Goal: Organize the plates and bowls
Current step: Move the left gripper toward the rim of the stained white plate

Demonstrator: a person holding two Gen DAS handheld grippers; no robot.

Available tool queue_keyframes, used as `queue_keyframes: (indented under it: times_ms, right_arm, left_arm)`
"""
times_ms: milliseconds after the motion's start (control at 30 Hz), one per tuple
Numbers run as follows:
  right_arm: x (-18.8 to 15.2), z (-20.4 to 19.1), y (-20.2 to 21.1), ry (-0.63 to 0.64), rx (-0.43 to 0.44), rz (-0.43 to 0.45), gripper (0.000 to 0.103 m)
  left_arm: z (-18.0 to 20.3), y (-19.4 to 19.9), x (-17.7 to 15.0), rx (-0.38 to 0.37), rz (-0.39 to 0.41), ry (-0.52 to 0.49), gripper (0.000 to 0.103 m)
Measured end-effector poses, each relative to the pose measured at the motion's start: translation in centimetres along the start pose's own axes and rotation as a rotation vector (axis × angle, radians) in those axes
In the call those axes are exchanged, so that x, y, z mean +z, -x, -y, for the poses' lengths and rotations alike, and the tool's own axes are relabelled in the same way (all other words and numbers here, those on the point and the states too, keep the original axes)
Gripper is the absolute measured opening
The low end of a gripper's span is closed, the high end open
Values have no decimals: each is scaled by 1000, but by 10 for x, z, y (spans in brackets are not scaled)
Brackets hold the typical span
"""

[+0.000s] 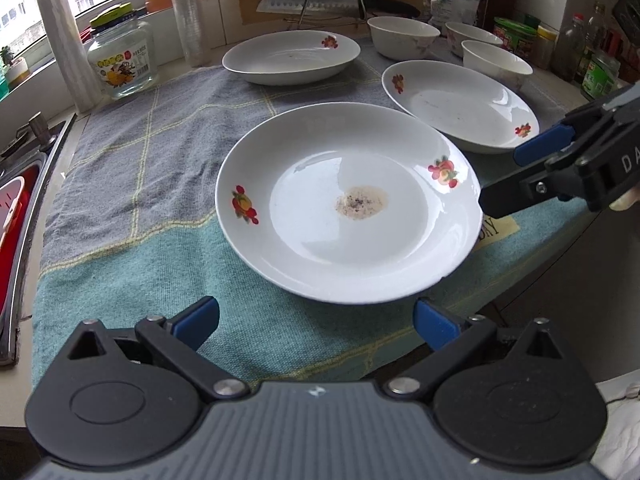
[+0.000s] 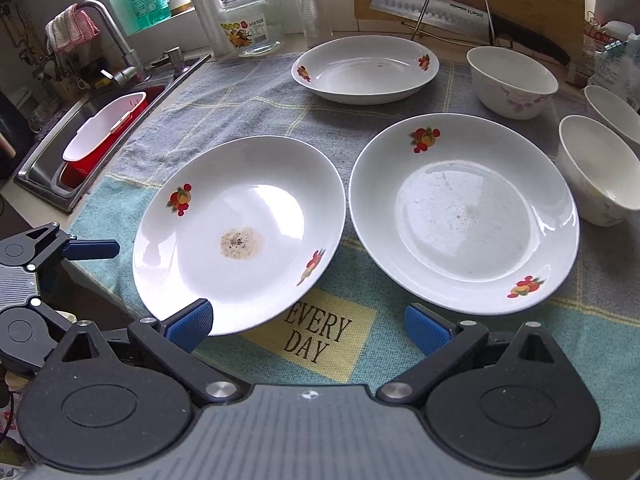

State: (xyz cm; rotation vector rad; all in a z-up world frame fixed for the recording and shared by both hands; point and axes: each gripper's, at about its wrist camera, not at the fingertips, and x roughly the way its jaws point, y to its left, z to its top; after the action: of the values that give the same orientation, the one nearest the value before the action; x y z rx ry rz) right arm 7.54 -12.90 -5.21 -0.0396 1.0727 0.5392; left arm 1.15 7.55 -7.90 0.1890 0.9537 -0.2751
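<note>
White ceramic plate with fruit decals and a brown stain (image 2: 240, 236): on the blue-grey checked cloth (image 2: 240, 108) over the tabletop, near the front edge. Matching unstained plate (image 2: 464, 216): just beside it. Third plate (image 2: 366, 70): further back. White bowls (image 2: 512, 82): right rear. Left gripper (image 1: 316, 320): fingers apart, empty. Right gripper (image 2: 308, 326): fingers apart, one finger (image 2: 190, 322) at the stained plate's rim.
</note>
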Motion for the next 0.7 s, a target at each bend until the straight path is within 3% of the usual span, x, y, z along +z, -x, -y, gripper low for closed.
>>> queue_keyframes:
  times_ms: [100,367,467,700]
  right_arm:
    - [4,-5,-4,-12,17,-12,103]
    - [-8,-16,-12,12,-33,-30,103]
    - [-19,-24,-13,77,-49,-44,103]
    - [-35,-53,-27,279,-115,-13,103]
  left_arm:
    - [-6,-3,2,-36,-11,-39,102]
    - [-35,11,-2,-132,-18,-159,102]
    - [-52,13,-2,-143,-27,-123,102]
    - [-74,16,11,-91,10,-35,102]
